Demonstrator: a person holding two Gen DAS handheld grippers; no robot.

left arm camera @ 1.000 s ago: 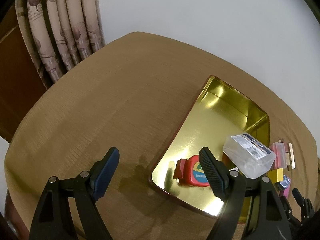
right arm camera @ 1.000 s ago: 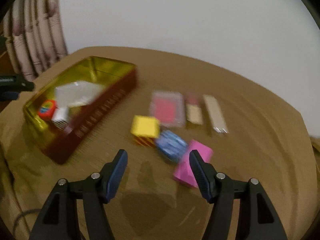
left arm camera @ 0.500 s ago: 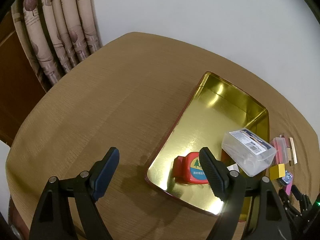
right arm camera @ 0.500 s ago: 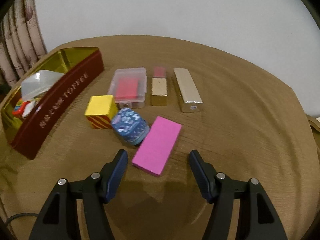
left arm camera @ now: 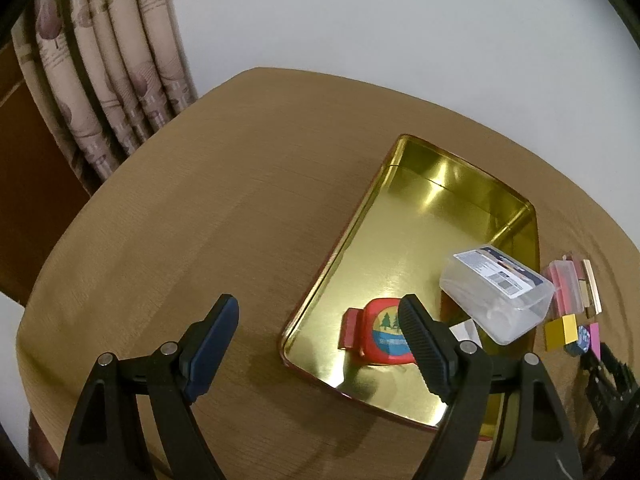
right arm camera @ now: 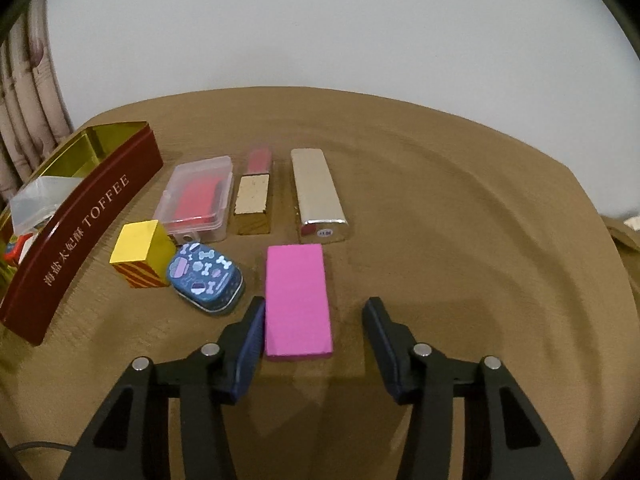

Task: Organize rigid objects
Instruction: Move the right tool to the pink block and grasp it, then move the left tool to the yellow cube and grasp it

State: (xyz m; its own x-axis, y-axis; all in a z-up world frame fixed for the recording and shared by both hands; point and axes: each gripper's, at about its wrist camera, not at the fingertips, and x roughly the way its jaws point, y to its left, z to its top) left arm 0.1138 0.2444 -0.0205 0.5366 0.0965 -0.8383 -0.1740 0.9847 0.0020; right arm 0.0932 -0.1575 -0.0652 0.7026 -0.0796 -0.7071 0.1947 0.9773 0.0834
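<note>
The room is dim and warm-toned, both views sharp. Ahead of my left jaws the tin (left arm camera: pixel 460 216) glares gold, with bright hot spots on its floor and far wall. Soft shadows of my right jaws fall on the table (right arm camera: pixel 460 208) just below them. The fisheye bends the table's edge and darkens the corners of each view.
</note>
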